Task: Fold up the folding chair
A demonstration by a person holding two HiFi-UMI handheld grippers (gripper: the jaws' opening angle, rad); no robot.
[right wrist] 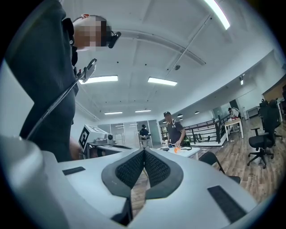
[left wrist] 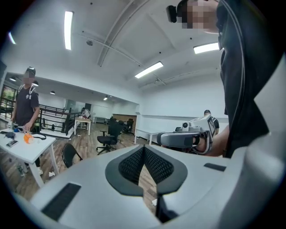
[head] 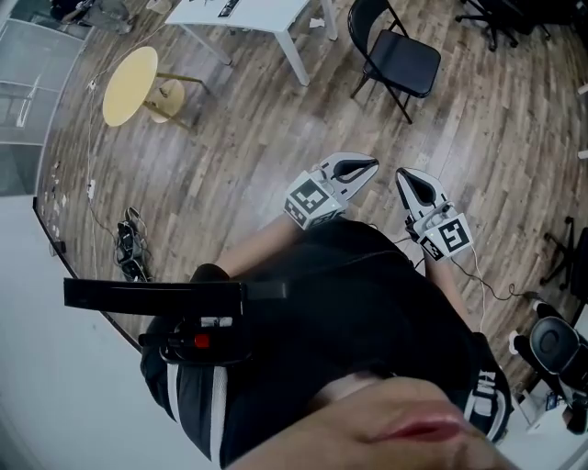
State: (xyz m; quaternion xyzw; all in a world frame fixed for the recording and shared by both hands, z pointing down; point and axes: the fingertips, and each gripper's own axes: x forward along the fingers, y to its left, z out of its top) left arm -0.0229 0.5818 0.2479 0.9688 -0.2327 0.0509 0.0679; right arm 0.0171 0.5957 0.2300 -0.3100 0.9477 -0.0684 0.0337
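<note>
Head view: the black folding chair (head: pixel 400 60) stands unfolded on the wooden floor (head: pixel 257 156), its seat down, just right of a white table (head: pixel 253 14) and well apart from both grippers. Nothing touches it. The left gripper (head: pixel 371 168) and the right gripper (head: pixel 405 177) are held side by side in front of the person's dark-clothed body, both pointing toward the chair. Each has its jaws pressed together with nothing between them.

The left gripper view shows the ribbed pads (left wrist: pixel 134 163) meeting at the tip over bare floor, with the chair low at the left beside the table and the right gripper alongside. The right gripper view shows the same closed, empty pair, with the chair low at the right.

Farther out, a round yellow table (head: pixel 129 83) stands at the upper left of the head view. A bystander in a dark shirt (left wrist: pixel 27 107) stands at the white table, where a small orange object (left wrist: pixel 27 138) lies. Black office chairs (left wrist: pixel 107 138) stand deeper in the room.
</note>
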